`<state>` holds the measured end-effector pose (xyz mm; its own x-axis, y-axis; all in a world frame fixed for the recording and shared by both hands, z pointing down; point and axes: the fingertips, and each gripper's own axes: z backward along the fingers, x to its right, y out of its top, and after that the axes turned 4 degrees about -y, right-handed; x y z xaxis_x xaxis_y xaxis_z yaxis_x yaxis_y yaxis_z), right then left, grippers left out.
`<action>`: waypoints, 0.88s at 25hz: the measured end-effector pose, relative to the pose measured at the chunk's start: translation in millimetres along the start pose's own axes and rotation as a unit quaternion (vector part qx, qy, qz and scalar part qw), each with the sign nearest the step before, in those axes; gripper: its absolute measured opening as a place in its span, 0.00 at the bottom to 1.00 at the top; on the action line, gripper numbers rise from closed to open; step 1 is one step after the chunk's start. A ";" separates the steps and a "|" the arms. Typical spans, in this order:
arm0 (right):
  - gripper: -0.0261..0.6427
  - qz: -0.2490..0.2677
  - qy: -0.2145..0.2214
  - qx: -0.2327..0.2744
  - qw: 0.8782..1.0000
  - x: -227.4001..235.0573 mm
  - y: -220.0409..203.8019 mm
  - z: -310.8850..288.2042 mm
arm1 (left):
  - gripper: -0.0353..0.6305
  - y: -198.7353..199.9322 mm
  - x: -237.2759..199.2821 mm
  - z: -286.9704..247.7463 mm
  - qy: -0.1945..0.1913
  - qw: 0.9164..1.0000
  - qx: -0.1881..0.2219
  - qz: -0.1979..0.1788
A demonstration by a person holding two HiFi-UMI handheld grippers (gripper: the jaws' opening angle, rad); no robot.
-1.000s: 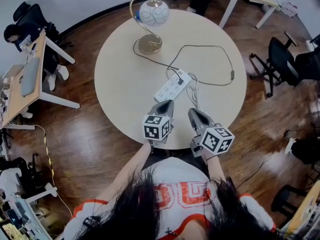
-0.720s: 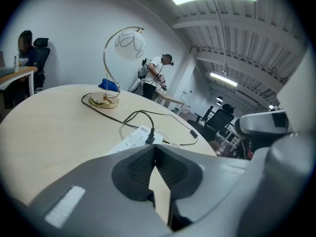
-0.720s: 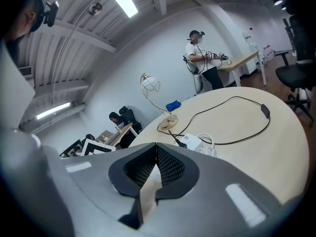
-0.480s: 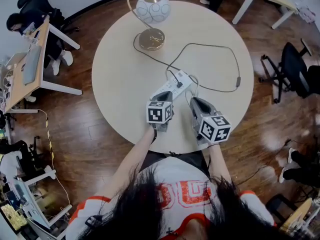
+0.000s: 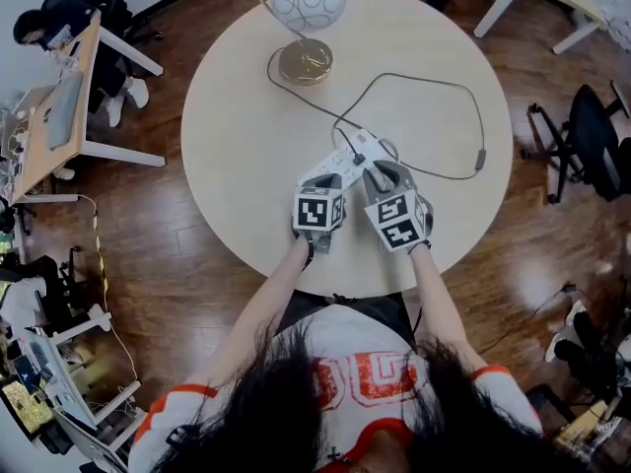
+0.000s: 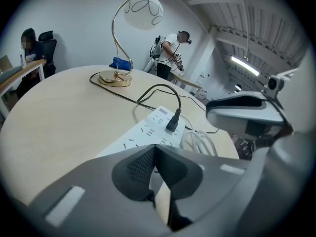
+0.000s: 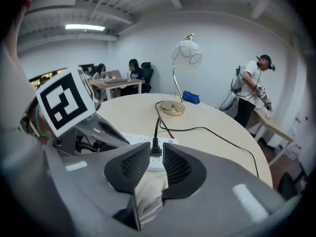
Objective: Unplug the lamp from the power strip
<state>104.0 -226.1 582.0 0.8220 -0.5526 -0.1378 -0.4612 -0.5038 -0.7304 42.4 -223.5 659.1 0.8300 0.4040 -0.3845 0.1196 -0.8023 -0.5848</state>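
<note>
The lamp [image 5: 308, 3], a white globe on a curved gold stem, stands at the far side of the round table [image 5: 237, 136]. Its black cord loops down to a black plug [image 5: 359, 159] seated in the white power strip [image 5: 335, 168]. My left gripper [image 5: 328, 183] is shut and empty, with its tips over the strip's near end [image 6: 143, 135]. My right gripper [image 5: 379, 173] is just behind the plug [image 7: 156, 146], its jaws opening. The plug shows in the gap just past the tips, and the pads [image 7: 136, 164] are not touching it.
The strip's white cable [image 6: 198, 143] lies coiled to the right of the strip. An in-line switch [image 5: 480, 159] sits on the black cord near the table's right edge. Desks and office chairs [image 5: 582, 136] ring the table. A person [image 7: 251, 88] stands at the back.
Both grippers have moved forward from the table's near edge to the power strip. The right one has come in close beside the left, at the plug.
</note>
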 end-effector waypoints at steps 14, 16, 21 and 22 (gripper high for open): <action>0.18 0.051 0.003 -0.072 0.996 -7.7 -14.3 -64.6 | 0.05 0.9 4.6 -0.2 0.002 1.000 0.003 -0.001; 0.18 0.042 0.008 -0.077 0.996 -7.5 -14.4 -65.1 | 0.05 0.3 3.4 0.2 0.006 1.000 0.001 0.001; 0.17 0.005 0.011 -0.092 0.996 -5.5 -16.1 -64.9 | 0.05 -0.1 4.4 -0.6 0.002 1.000 0.000 0.002; 0.17 -0.006 0.007 -0.086 0.996 -4.6 -14.7 -63.4 | 0.05 -0.2 5.0 -0.8 0.001 1.000 -0.001 0.002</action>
<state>85.8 -258.3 635.7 0.8239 -0.5540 -0.1191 -0.5024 -0.6169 -0.6058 47.0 -221.7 657.9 0.8320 0.3991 -0.3854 0.1165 -0.8048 -0.5819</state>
